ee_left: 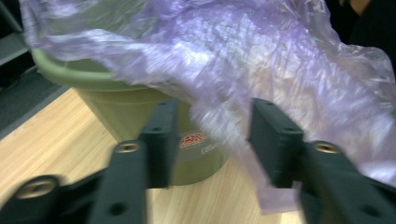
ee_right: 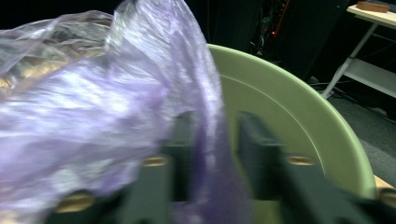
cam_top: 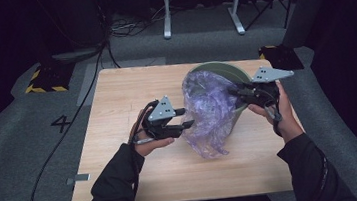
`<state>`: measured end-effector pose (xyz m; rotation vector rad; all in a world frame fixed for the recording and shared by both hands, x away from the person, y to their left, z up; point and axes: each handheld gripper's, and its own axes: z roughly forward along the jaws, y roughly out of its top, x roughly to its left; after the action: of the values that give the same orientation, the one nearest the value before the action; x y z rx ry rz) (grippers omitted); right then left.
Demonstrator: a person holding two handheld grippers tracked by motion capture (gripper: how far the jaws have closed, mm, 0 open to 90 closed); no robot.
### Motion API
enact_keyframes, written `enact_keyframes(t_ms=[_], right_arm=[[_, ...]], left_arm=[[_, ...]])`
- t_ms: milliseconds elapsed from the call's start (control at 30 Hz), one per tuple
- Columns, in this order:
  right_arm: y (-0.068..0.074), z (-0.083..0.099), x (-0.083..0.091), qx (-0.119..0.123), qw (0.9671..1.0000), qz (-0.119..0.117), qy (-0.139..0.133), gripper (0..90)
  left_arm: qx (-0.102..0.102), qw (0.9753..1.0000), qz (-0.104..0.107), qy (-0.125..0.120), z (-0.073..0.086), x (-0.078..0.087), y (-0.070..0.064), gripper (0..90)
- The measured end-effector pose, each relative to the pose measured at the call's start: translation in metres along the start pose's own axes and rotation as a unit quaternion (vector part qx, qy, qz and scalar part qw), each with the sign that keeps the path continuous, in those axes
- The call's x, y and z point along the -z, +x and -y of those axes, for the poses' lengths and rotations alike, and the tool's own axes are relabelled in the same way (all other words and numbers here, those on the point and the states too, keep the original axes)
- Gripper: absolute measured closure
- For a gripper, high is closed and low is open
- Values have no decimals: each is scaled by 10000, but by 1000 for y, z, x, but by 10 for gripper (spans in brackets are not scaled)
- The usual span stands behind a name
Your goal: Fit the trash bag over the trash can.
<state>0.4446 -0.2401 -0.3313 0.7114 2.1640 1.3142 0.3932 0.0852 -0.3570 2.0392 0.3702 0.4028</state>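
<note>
Green bin (cam_top: pixel 233 70) sits at the table's (cam_top: pixel 116 97) far right edge, purple plastic bag (cam_top: pixel 208 112) draped over its near rim & spilling down the front onto the wood. Can't tell what's inside the bin, bag hides it. My left gripper (ee_left: pixel 212 140): jaws wide apart, bag film hanging between them, not pinched. My right gripper (ee_right: pixel 210 149): jaws partly apart w/ a fold of bag running between them, at the bin's rim; whether they clamp it, can't tell.
</note>
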Motion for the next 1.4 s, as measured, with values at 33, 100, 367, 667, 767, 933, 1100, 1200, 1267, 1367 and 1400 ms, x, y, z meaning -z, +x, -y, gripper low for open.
enact_keyframes(t_ms=[33, 100, 367, 667, 767, 933, 1100, 1200, 1267, 1367, 1400], right_arm=[[1, -1, 1, 4, 10000, 22, 2, 524], [3, -2, 4, 82, 9999, 54, -55, 433], [17, -12, 33, 311, 9985, 53, -451, 314], [37, -13, 52, 342, 9967, -409, -614, 310], [48, -10, 54, 339, 9947, -738, -628, 302], [60, -3, 47, 399, 9927, -1052, -429, 283], [65, 5, 39, 502, 9926, -1084, -199, 508], [65, 7, 41, 596, 9944, -864, -119, 718], [63, 8, 45, 563, 9953, -759, -201, 827], [56, 11, 54, 432, 9970, -571, -281, 875], [53, 12, 56, 388, 9975, -524, -270, 877]], left_arm=[[-22, 10000, 23, -2, 0, -1, 0, 622], [-168, 9999, -31, 8, -2, -3, -2, 689], [-298, 9993, -198, -70, -8, -6, -5, 876], [-213, 9988, -417, -123, -10, -8, -3, 892], [-176, 9987, -449, -147, -11, -9, -3, 893], [-187, 9987, -462, -119, -11, -11, -3, 894], [-195, 9985, -492, -124, -10, -12, -1, 895], [-158, 9985, -512, -129, -9, -12, 3, 895], [-122, 9983, -549, -130, -7, -13, 6, 895], [-79, 9980, -619, -108, -6, -14, 11, 895], [-66, 9979, -630, -106, -5, -15, 13, 895]])
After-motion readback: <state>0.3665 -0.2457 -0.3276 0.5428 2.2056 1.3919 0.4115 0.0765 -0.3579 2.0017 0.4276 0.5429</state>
